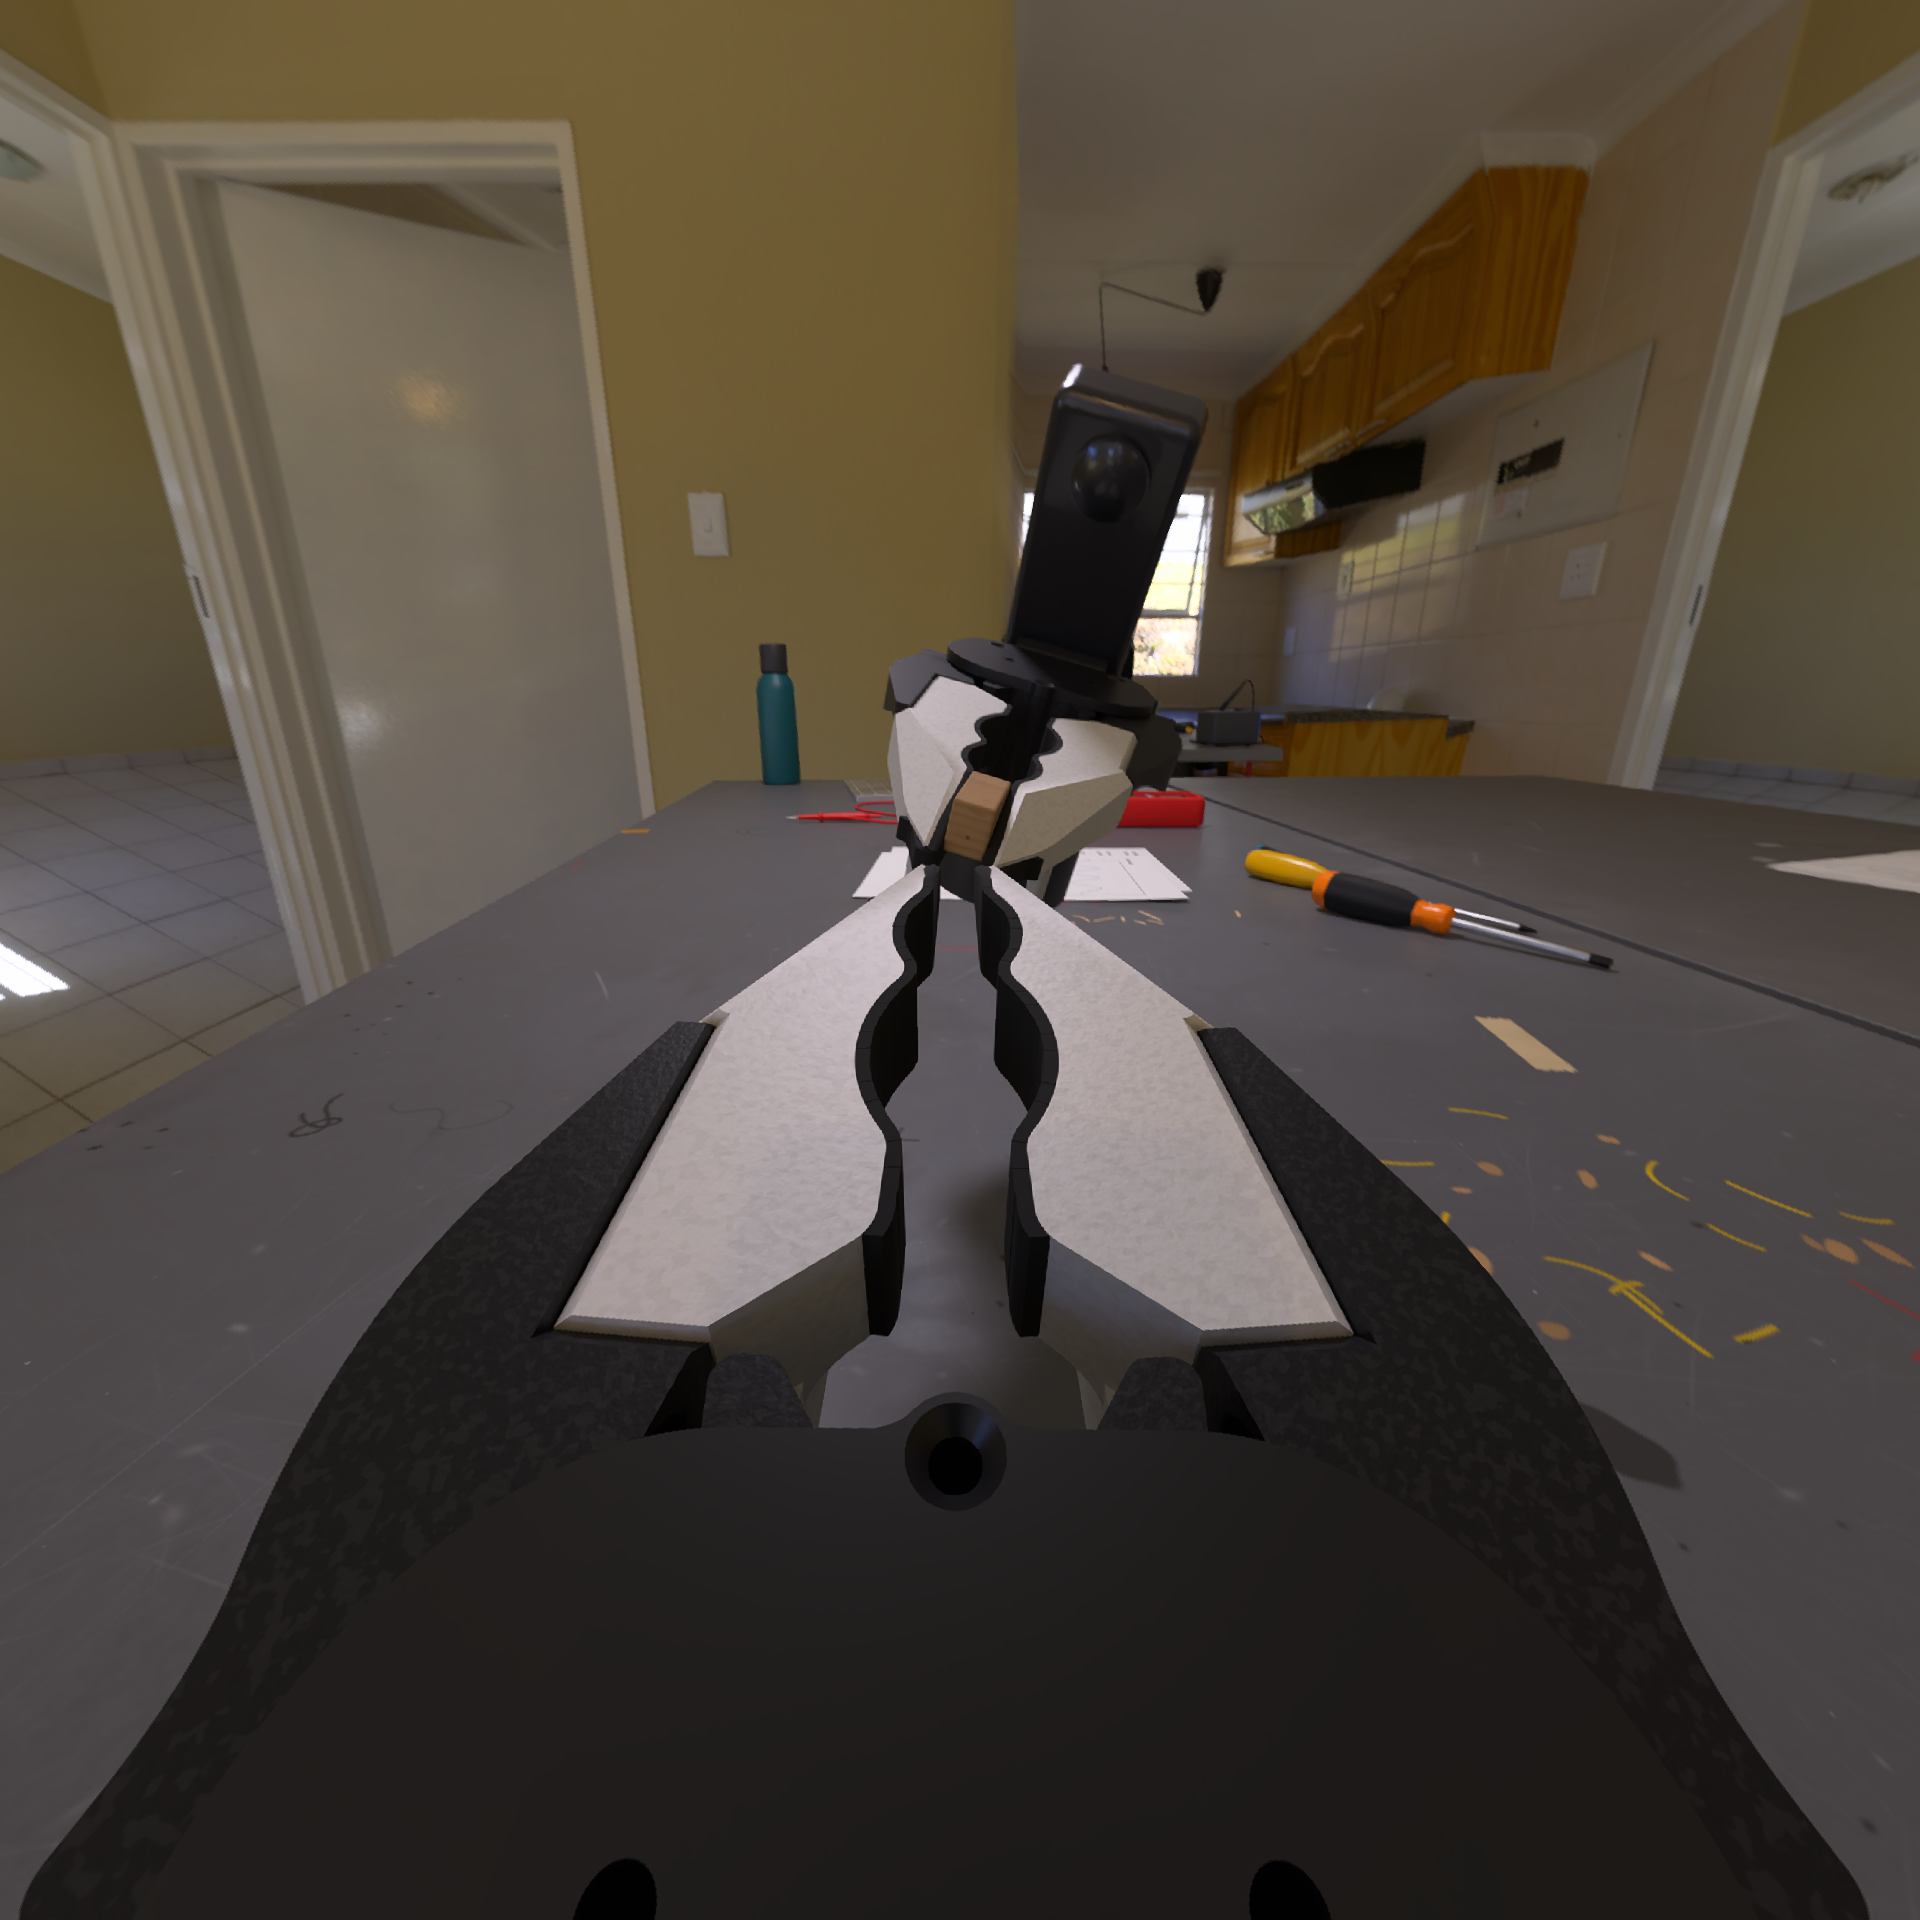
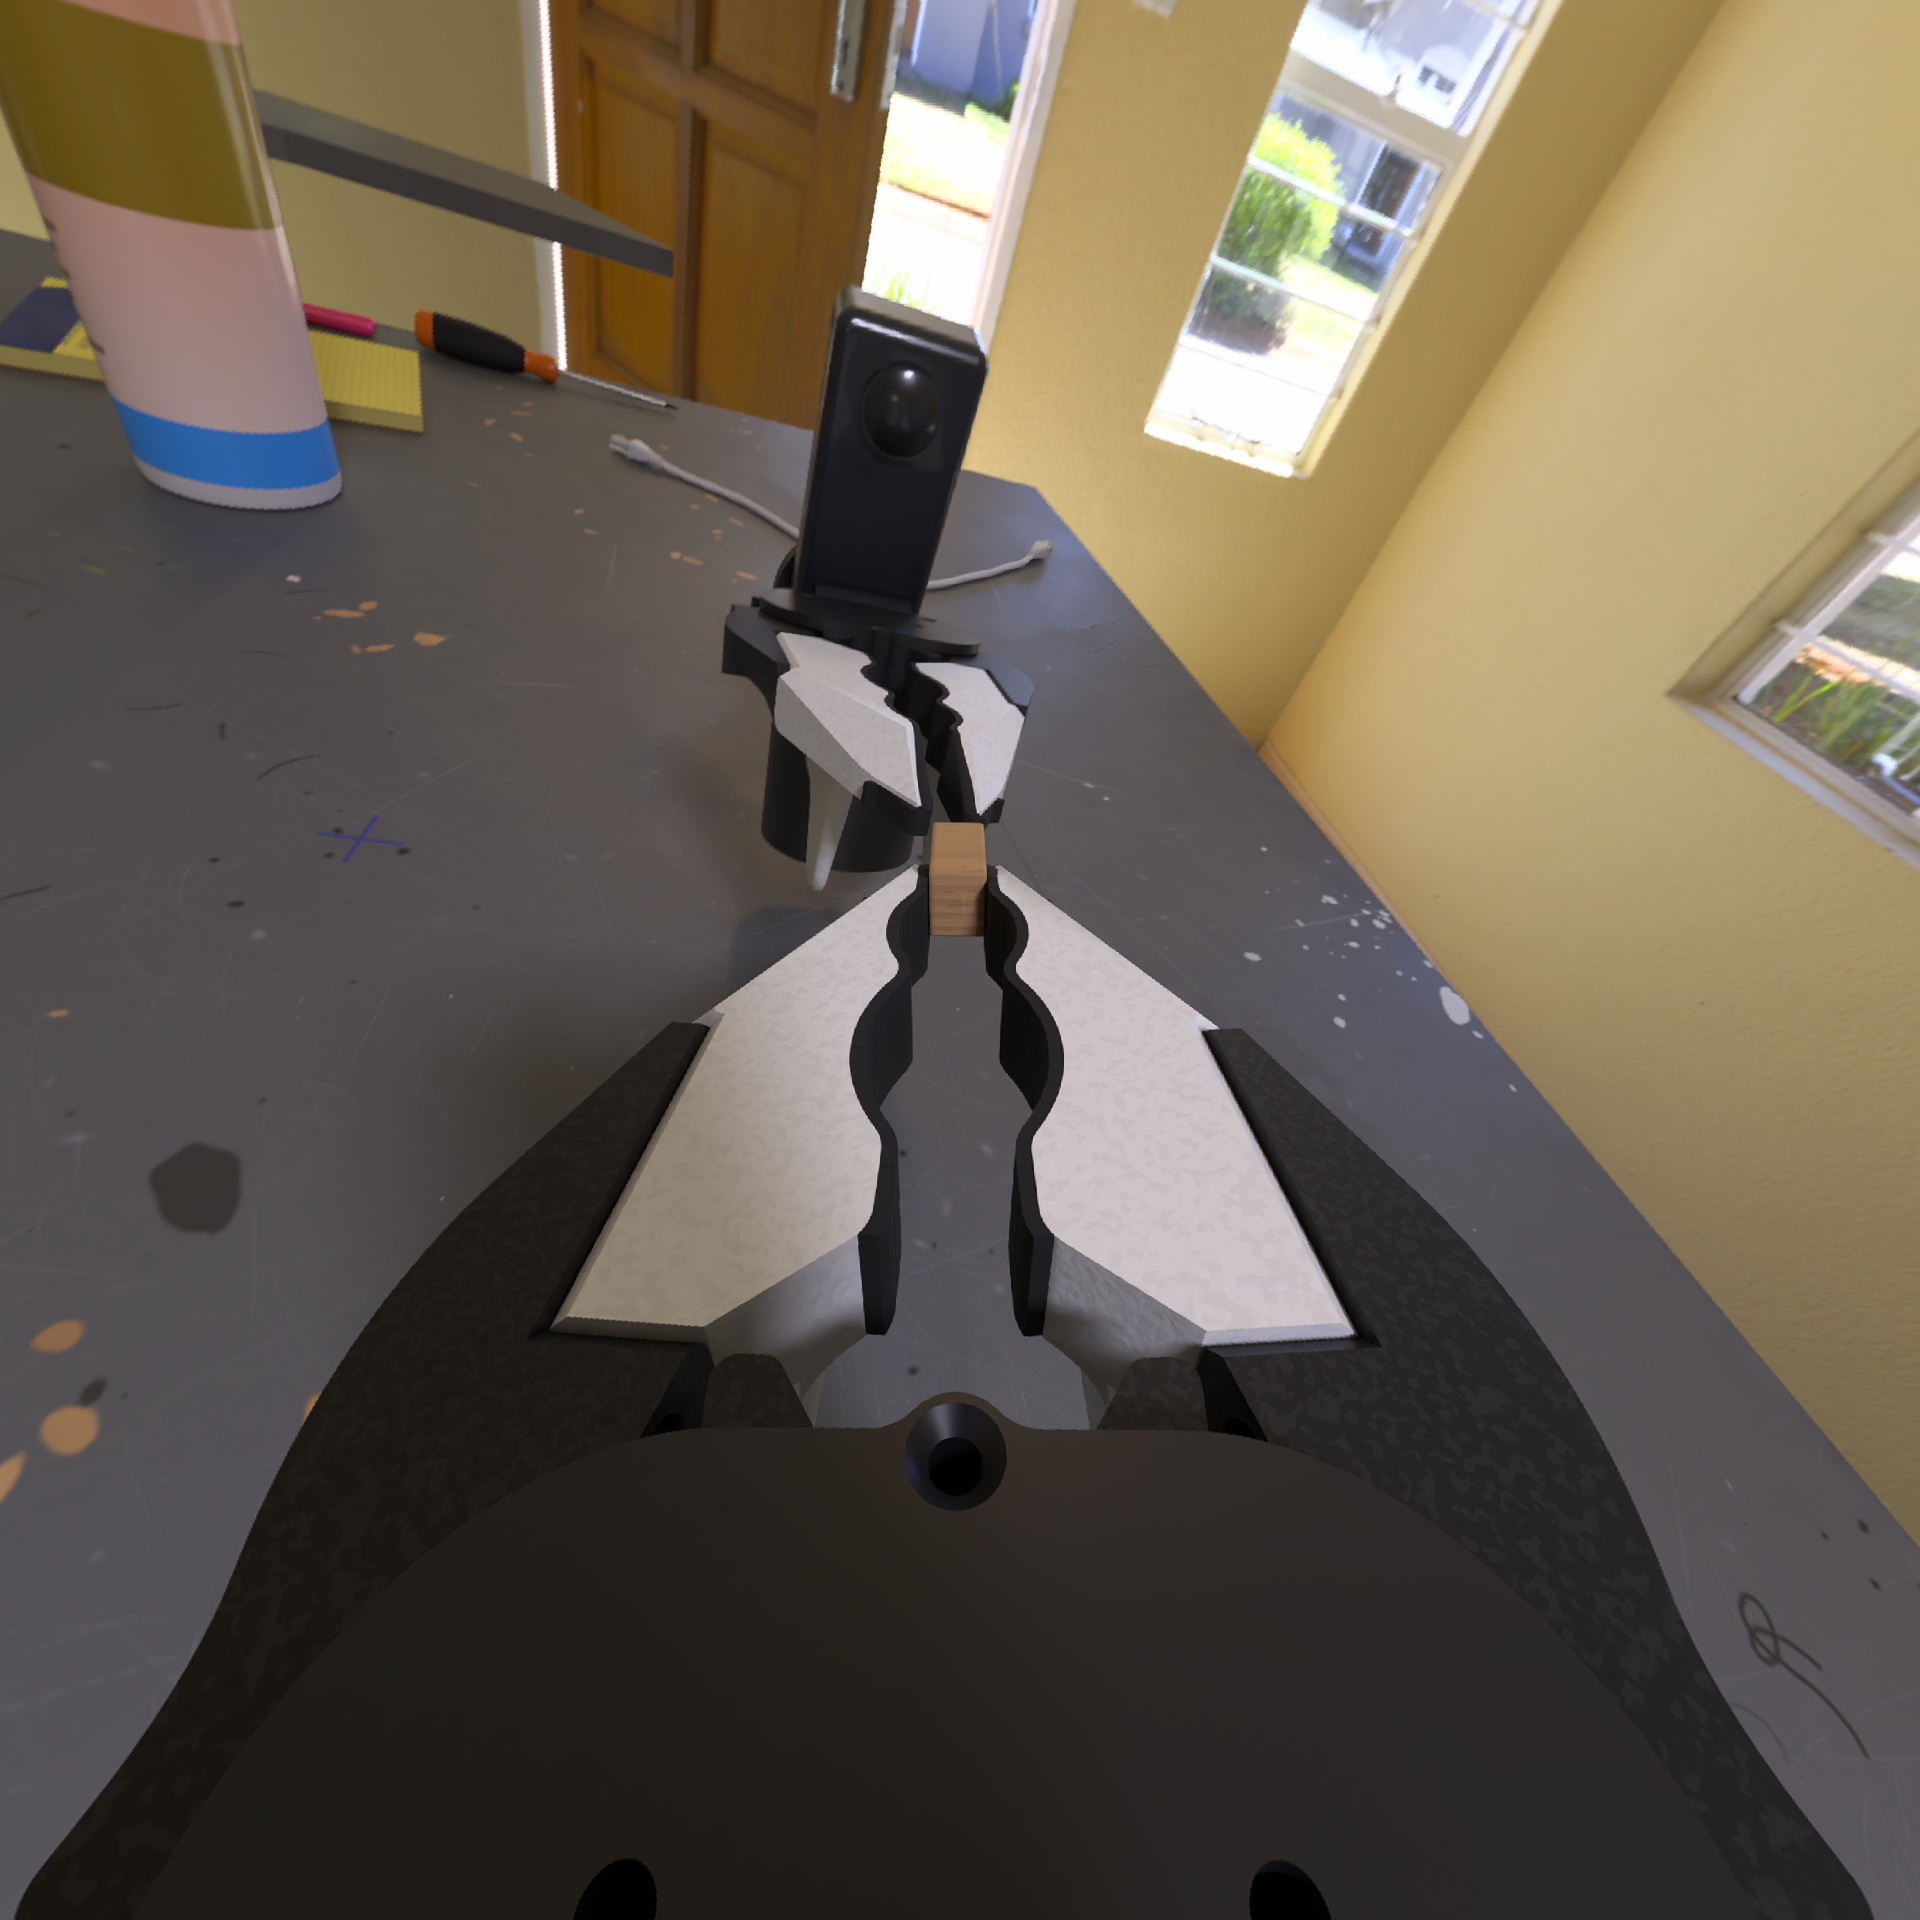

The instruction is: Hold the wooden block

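Yellow walls [image 2: 1558, 644], sunlit windows [image 2: 1299, 239], grey worktable [image 1: 416, 1195], wooden kitchen cabinets [image 1: 1434, 312]

Our right gripper [image 2: 957, 894] has its fingers nearly together at the tips, pinching a small piece between them above the surface. Our left gripper [image 1: 956, 883] faces it tip to tip, fingers drawn close with a narrow gap, gripping nothing.
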Robot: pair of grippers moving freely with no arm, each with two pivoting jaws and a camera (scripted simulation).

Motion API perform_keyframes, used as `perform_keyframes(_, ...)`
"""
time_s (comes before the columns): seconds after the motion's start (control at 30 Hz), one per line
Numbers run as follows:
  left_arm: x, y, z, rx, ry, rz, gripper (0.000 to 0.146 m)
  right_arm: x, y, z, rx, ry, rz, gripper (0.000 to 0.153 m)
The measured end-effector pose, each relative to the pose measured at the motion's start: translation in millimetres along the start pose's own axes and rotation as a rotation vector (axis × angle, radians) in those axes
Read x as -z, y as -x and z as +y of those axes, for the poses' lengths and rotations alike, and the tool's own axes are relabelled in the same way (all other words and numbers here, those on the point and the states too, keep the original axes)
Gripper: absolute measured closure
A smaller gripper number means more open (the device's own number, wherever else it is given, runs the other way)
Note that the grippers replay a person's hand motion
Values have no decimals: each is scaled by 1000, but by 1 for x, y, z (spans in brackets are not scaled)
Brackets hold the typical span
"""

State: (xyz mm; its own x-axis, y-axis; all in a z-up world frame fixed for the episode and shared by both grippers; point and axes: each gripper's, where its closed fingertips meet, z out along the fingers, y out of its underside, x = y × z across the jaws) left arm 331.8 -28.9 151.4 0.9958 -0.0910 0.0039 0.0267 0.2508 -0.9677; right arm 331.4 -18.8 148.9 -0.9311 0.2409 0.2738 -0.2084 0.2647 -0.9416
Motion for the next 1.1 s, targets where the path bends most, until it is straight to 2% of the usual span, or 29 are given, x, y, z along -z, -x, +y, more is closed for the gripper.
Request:
perform_keyframes(0.33,0,-10,15,6,116,90,140,3,13,14,-19,107,-133,144)
perform_keyframes(0.67,2,-11,40,-8,283,104,140,3,18,36,-20,274,-189,144)
perform_keyframes(0.9,4,-4,42,41,272,76,140,0,13,39,-52,235,-137,144)
perform_keyframes(1.1,4,2,50,101,313,47,140,-1,10,49,-220,151,-139,144)
